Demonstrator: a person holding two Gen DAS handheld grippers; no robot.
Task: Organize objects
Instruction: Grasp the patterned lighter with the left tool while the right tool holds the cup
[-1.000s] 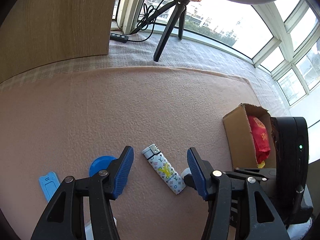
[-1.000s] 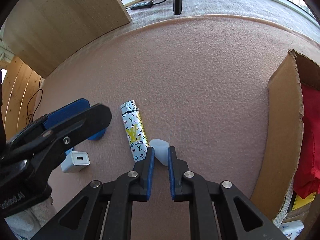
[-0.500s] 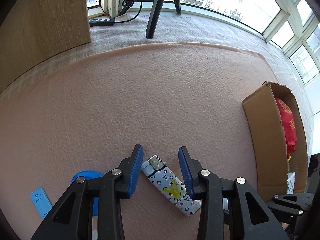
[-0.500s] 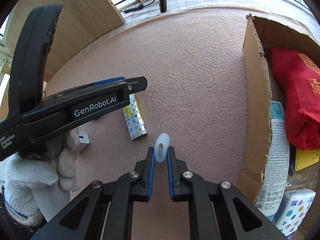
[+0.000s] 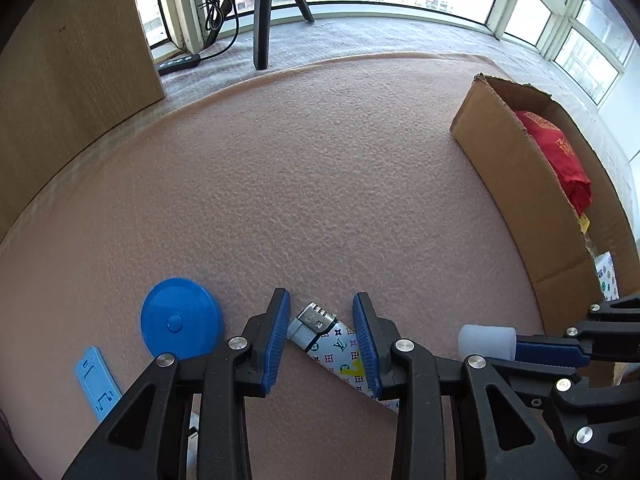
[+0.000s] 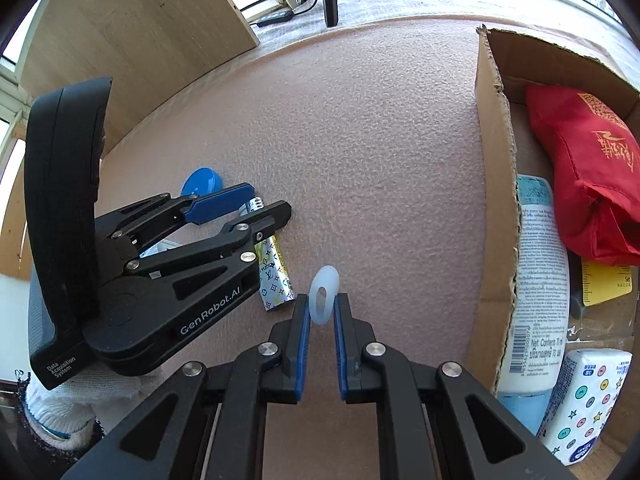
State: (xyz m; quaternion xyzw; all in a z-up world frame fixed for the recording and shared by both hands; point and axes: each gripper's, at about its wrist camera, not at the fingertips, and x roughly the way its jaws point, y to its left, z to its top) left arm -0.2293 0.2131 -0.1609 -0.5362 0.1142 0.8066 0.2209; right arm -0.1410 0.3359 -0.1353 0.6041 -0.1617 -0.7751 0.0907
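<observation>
A patterned white lighter (image 5: 320,326) lies on the pink mat (image 5: 320,184) between the fingers of my left gripper (image 5: 320,308). That gripper is open and straddles the lighter's metal end. In the right wrist view the same lighter (image 6: 274,276) pokes out from under the left gripper (image 6: 260,208). My right gripper (image 6: 322,308) is shut on a small translucent white cap (image 6: 323,294) and holds it above the mat. In the left wrist view, the cap (image 5: 486,342) shows at the tip of the right gripper (image 5: 520,350).
An open cardboard box (image 6: 490,160) stands at the right with a red pouch (image 6: 580,168), a lotion tube (image 6: 540,272) and a tissue pack (image 6: 588,400) inside. A blue disc (image 5: 180,324) and a light blue flat piece (image 5: 98,380) lie left. A wooden board (image 5: 72,60) and tripod (image 5: 262,20) stand behind.
My left gripper moved forward over the lighter and its fingers narrowed around it. My right gripper lifted the white cap off the mat and shifted toward the box.
</observation>
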